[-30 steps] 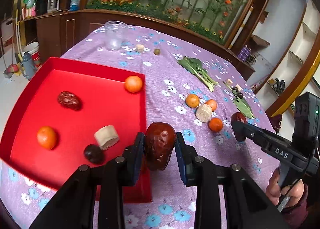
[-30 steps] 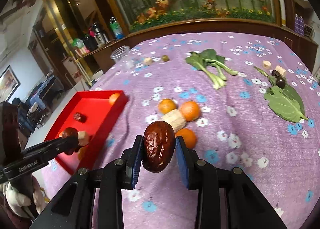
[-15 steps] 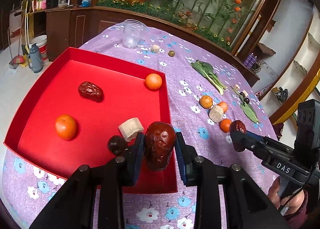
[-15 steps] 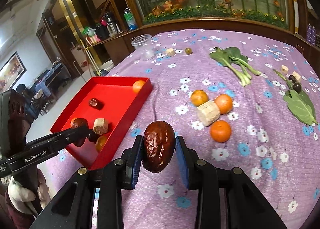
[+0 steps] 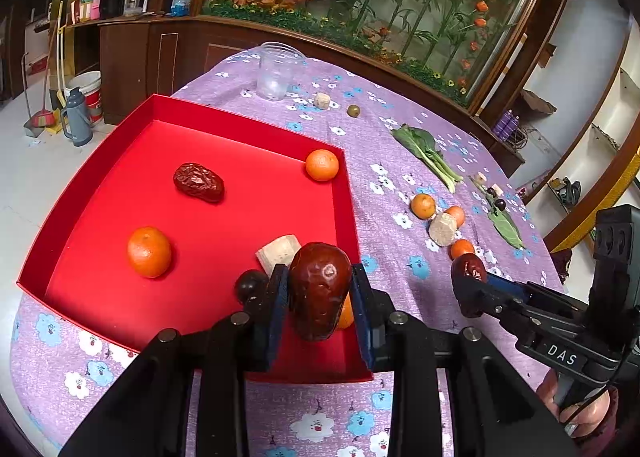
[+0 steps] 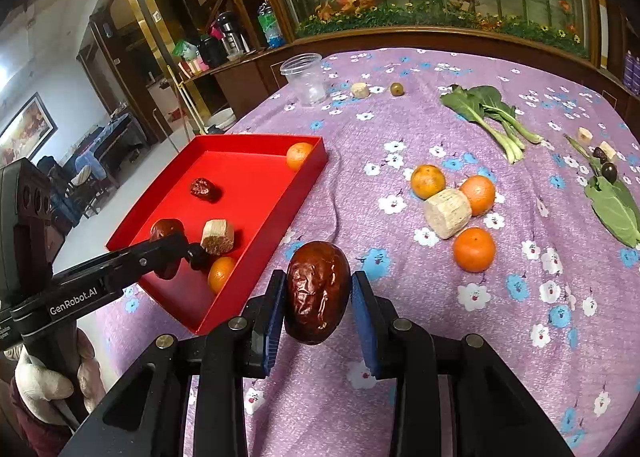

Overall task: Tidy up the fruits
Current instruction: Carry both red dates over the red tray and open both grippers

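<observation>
My left gripper (image 5: 319,293) is shut on a dark red date (image 5: 319,289) and holds it over the near right part of the red tray (image 5: 120,129). The tray holds another date (image 5: 199,182), oranges (image 5: 149,252), a pale cut chunk (image 5: 279,252) and a dark round fruit (image 5: 250,286). My right gripper (image 6: 318,295) is shut on a second date (image 6: 318,291) above the purple cloth, just right of the tray (image 6: 308,181). Three oranges (image 6: 474,249) and a pale chunk (image 6: 447,212) lie on the cloth to the right.
A clear plastic cup (image 6: 306,77), a small pale piece (image 6: 359,90) and a green olive-like fruit (image 6: 397,88) stand at the far side. Leafy greens (image 6: 490,113), a big leaf (image 6: 614,209) and dark small fruits (image 6: 608,171) lie at the right. The table edge drops off beyond the tray.
My left gripper has moved left and forward with its date, from beside the tray's right wall to over the tray. My right gripper has moved left toward the tray with its date.
</observation>
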A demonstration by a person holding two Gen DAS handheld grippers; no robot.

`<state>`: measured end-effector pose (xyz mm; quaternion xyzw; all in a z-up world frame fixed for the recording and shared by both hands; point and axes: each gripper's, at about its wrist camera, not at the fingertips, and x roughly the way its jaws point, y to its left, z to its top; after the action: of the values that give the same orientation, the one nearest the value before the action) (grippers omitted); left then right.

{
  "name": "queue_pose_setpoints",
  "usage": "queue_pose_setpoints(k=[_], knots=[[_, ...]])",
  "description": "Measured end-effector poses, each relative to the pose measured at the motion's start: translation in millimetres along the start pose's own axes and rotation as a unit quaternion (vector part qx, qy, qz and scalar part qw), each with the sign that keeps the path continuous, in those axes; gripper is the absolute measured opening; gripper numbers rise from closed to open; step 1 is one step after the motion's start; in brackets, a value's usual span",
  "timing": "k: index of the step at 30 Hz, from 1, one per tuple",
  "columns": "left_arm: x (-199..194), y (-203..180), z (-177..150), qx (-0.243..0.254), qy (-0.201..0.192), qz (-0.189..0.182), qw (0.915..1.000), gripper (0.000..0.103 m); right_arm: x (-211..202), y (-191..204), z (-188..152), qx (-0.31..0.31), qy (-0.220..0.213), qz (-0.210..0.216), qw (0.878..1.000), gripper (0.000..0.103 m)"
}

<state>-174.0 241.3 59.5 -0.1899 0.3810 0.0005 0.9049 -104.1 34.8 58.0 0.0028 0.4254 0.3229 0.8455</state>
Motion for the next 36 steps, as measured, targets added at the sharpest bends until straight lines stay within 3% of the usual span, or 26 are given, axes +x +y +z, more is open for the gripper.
queue_pose_setpoints(k=[16, 22, 29, 36], knots=[[-10, 47, 16, -0.035, -0.021, 0.031, 0.9987, 0.030, 26, 39, 25, -0.040, 0.017, 0.005, 0.999, 0.036], [-16, 73, 32, -0.040, -0.033, 0.059, 0.9969, 0.030, 50, 62, 41, -0.062, 0.028, 0.004, 0.998, 0.036], [-4, 95, 50, -0.036, -0.019, 0.094, 0.9947, 0.030, 89, 89, 59, -0.081, 0.040, 0.012, 0.996, 0.036], [17, 108, 53, -0.050, 0.001, 0.090, 0.9947, 0.030, 116, 115, 66, -0.120, 0.047, 0.001, 0.992, 0.036]])
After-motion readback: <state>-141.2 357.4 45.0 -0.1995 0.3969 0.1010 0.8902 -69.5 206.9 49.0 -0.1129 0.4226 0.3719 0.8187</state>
